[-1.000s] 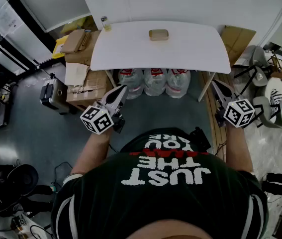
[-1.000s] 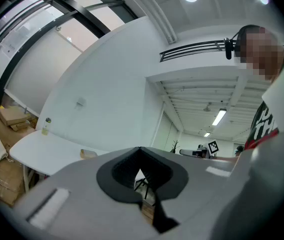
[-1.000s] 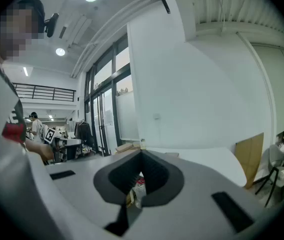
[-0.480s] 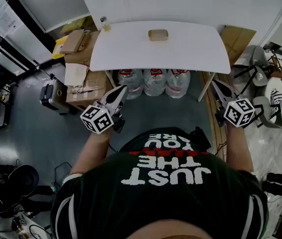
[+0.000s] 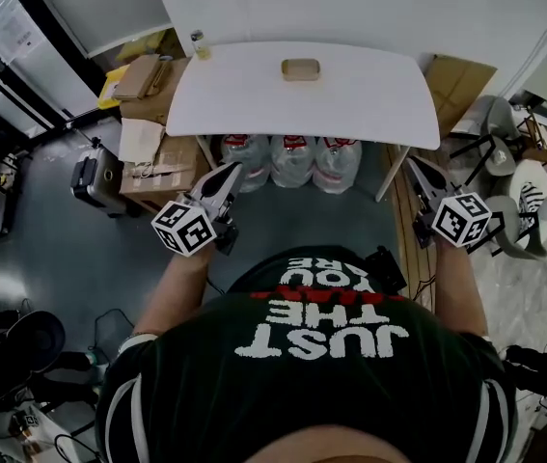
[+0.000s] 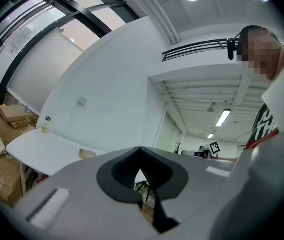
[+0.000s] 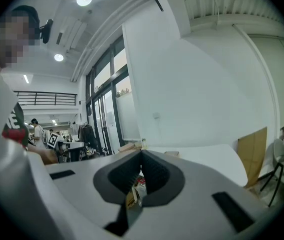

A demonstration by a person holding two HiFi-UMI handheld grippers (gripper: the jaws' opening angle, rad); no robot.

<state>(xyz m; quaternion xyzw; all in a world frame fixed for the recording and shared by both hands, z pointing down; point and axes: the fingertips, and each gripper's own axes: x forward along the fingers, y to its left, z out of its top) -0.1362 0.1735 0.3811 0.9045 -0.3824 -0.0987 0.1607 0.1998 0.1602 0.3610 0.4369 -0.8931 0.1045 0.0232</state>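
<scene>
Presently we hold the left gripper (image 5: 227, 172) and the right gripper (image 5: 413, 167) low before us, well short of the table (image 5: 369, 104). Each gripper view shows its jaws closed tip to tip with nothing between them. We note a tan block (image 5: 301, 68) lying flat near the far edge of the table, alone, well apart from a small bottle (image 5: 197, 43) at the far left corner. Both grippers point toward the table, and the block is well apart from either. We judge the block light and low, possibly soft, though its material cannot be told at this range. Its rounded outline suggests a pinch across the short sides, jaws set low against the tabletop, with modest force so that it neither deforms nor skids on the smooth white surface. Three water jugs (image 5: 294, 160) stand under the table, nearest the left gripper in the head view; we judge them heavy and unsuited to a two-jaw pinch except at the neck.
</scene>
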